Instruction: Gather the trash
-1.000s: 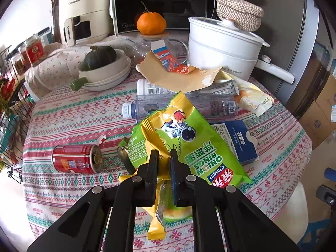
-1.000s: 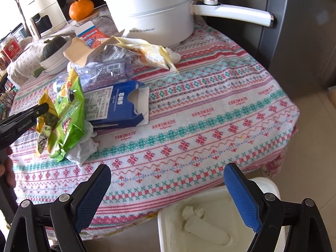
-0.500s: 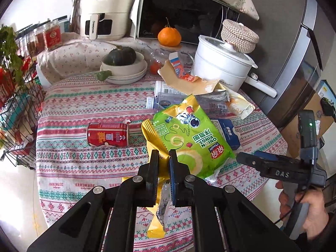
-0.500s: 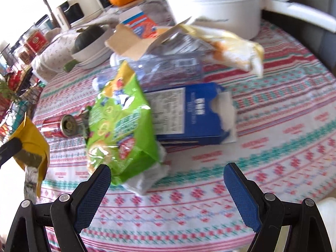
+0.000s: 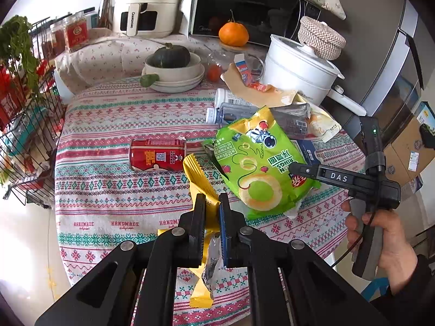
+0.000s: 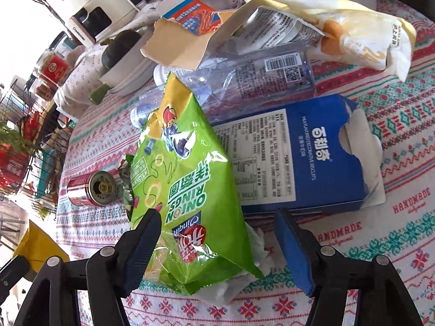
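My left gripper (image 5: 212,203) is shut on a yellow snack wrapper (image 5: 199,179) and holds it above the near table edge; the wrapper also shows at the left edge of the right wrist view (image 6: 35,244). My right gripper (image 6: 217,222) is open, its jaws on either side of the near end of a green onion-rings bag (image 6: 185,190), which lies on the table (image 5: 261,163). A blue biscuit box (image 6: 304,152), a red can (image 5: 157,154), clear plastic bottles (image 6: 261,76), a torn brown paper (image 6: 190,46) and a cream wrapper (image 6: 367,38) lie around it.
A white pot (image 5: 299,70), a bowl with a green squash (image 5: 171,65), an orange (image 5: 233,34), an air fryer (image 5: 144,5) and a microwave (image 5: 244,2) stand at the back. A wire rack (image 5: 24,114) is on the left. Crumpled tissue (image 6: 244,277) lies under the bag.
My left gripper has pulled back and up with the yellow wrapper. My right gripper has moved in from beside the table, over the bin, to straddle the green bag.
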Demonstrator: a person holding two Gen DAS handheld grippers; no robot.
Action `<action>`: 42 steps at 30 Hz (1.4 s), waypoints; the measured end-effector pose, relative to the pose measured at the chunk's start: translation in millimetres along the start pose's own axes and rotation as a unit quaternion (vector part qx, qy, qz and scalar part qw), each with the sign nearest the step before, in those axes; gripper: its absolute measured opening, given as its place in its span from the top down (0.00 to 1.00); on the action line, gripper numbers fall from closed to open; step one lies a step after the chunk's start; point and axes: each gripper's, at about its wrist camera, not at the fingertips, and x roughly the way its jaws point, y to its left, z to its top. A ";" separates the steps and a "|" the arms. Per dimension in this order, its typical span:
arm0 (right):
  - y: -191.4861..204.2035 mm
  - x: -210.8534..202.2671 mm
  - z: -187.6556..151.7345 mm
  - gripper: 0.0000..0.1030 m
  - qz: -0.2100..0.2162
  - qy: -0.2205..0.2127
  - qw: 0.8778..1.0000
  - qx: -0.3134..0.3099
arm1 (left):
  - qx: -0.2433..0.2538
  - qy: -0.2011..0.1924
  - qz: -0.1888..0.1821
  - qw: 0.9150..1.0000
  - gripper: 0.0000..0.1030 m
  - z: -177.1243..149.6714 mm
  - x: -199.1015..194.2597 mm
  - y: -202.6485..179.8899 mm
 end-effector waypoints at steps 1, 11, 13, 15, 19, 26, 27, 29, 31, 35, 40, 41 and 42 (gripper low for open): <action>2.1 3.4 -0.2 0.36 -0.004 0.003 1.000 -0.007 | 0.001 0.000 0.000 1.000 0.91 0.3 0.5 -0.8; 18.4 -9.4 1.0 0.89 0.043 -0.022 0.998 -0.044 | 0.007 -0.001 -0.001 1.000 0.91 1.6 1.4 -7.8; 23.4 -16.3 0.5 0.92 0.062 -0.025 0.997 -0.048 | 0.005 -0.002 -0.002 1.000 0.91 1.6 0.7 -6.0; 29.3 -22.5 -1.3 0.93 0.071 -0.027 0.995 -0.058 | 0.001 -0.004 -0.002 1.000 0.91 2.0 -0.8 -4.2; 45.0 -31.6 -7.0 0.93 0.074 -0.019 0.994 -0.082 | -0.007 -0.006 -0.003 1.000 0.91 2.7 -3.7 1.5; 54.3 -31.4 -18.6 0.44 0.049 0.014 0.995 -0.090 | -0.018 0.000 -0.003 1.000 0.91 1.9 -4.9 10.1; 50.9 -32.5 -19.4 0.37 0.044 0.012 0.995 -0.084 | -0.018 0.000 -0.003 1.000 0.91 1.9 -5.3 11.2; 46.5 -34.1 -19.1 0.37 0.038 0.012 0.996 -0.077 | -0.019 -0.001 -0.004 1.000 0.91 1.8 -6.4 12.8; 42.8 -37.5 -18.8 0.37 0.026 0.013 0.997 -0.068 | -0.020 0.000 -0.004 1.000 0.91 1.6 -7.2 14.3; 29.6 -39.7 -24.3 0.37 -0.008 0.042 0.998 -0.035 | -0.018 0.003 -0.004 1.000 0.91 0.6 -7.3 16.4; 17.5 -29.4 -34.2 0.37 -0.002 0.075 0.997 -0.002 | -0.017 0.008 -0.005 1.000 0.91 -1.1 -6.3 16.3; 15.7 -26.1 -34.8 0.37 -0.007 0.076 0.997 0.001 | -0.016 0.008 -0.005 1.000 0.91 -1.3 -6.0 15.9; 14.0 -22.9 -34.9 0.37 -0.012 0.075 0.997 0.005 | -0.015 0.009 -0.005 1.000 0.91 -1.6 -5.7 15.5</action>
